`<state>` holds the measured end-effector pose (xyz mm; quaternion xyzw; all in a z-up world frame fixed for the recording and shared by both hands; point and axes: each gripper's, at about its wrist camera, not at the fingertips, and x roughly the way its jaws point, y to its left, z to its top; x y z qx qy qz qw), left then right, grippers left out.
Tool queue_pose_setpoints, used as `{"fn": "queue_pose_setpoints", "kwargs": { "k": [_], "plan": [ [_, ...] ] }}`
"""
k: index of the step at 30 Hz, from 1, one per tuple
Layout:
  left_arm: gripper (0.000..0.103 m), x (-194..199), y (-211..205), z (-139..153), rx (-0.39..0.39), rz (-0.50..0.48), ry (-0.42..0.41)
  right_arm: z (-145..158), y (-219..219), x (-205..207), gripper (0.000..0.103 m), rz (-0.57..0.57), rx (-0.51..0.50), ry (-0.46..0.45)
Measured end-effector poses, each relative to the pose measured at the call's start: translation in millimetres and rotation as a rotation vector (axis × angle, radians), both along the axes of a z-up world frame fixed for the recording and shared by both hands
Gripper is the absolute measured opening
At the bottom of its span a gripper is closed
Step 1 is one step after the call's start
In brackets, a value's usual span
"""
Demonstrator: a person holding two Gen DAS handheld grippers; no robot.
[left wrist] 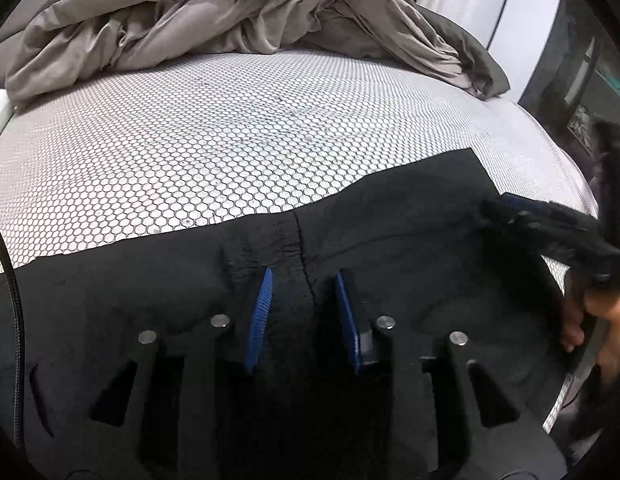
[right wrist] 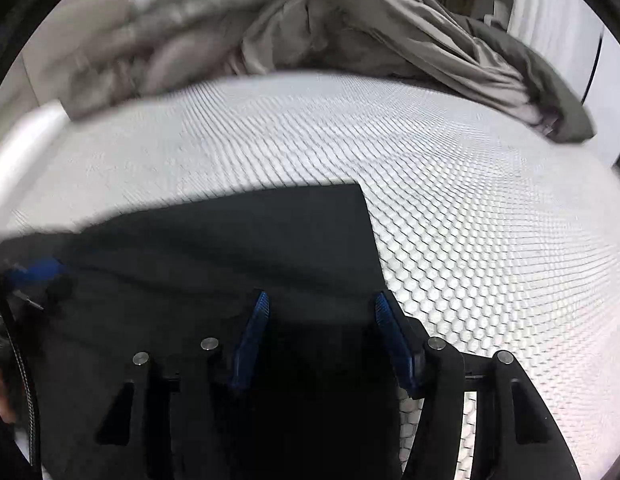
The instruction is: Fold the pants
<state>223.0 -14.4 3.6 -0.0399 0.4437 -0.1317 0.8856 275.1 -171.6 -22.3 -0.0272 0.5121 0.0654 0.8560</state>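
Black pants [left wrist: 389, 224] lie flat on the white honeycomb-patterned bed surface [left wrist: 230, 128], their far right corner square. My left gripper [left wrist: 304, 276] is open just above the pants, its blue-padded fingers astride the centre seam. The right gripper shows at the right edge of the left wrist view [left wrist: 549, 232], held by a hand. In the right wrist view the pants [right wrist: 230, 240] fill the lower left, and my right gripper [right wrist: 321, 300] is open over their right edge. The left gripper's blue pads [right wrist: 34, 272] show blurred at far left.
A crumpled taupe duvet [left wrist: 230, 12] is heaped across the far side of the bed and also shows in the right wrist view [right wrist: 310, 20]. White wardrobe doors [left wrist: 469, 0] stand at the back right. A black cable [left wrist: 10, 300] runs down the left edge.
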Motion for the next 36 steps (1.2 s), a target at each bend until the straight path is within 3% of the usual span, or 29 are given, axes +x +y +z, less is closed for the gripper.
{"fn": "queue_pose_setpoints", "kwargs": {
  "k": [3,4,6,11,13,17,20,24,27,30,33,36],
  "plan": [
    [0.03,8,4,15,-0.049,0.057,-0.025,14,2,4,0.058,-0.011,0.157,-0.03],
    [0.03,7,4,21,-0.065,0.063,-0.044,16,7,3,0.058,-0.003,0.162,-0.03],
    [0.03,10,-3,26,-0.088,0.056,-0.057,17,31,5,0.058,0.038,0.13,-0.035],
    [0.03,28,-15,-7,-0.046,0.034,0.039,-8,80,14,0.058,0.154,0.058,0.022],
    [0.03,25,-5,-5,-0.074,0.013,0.042,-21,76,18,0.058,0.141,-0.049,0.056],
    [0.03,8,6,-1,-0.077,0.02,0.054,-11,33,18,0.058,0.01,-0.158,0.035],
    [0.03,-21,2,15,-0.012,-0.035,0.002,-1,16,8,0.058,0.033,-0.13,0.017],
    [0.032,-64,-7,33,-0.019,-0.081,-0.06,20,9,-21,0.058,0.065,-0.005,0.005],
    [0.036,-80,-29,22,-0.046,-0.16,-0.03,33,33,-51,0.058,0.164,0.11,-0.016],
    [0.036,-83,-38,6,0.013,-0.201,-0.024,16,62,-63,0.058,0.26,0.19,0.07],
    [0.036,-96,-27,9,0.011,-0.245,-0.017,-6,75,-76,0.054,0.333,0.036,0.088],
    [0.036,-110,-15,14,0.058,-0.238,-0.016,-3,38,-75,0.055,0.261,-0.008,0.077]
  ]
}}
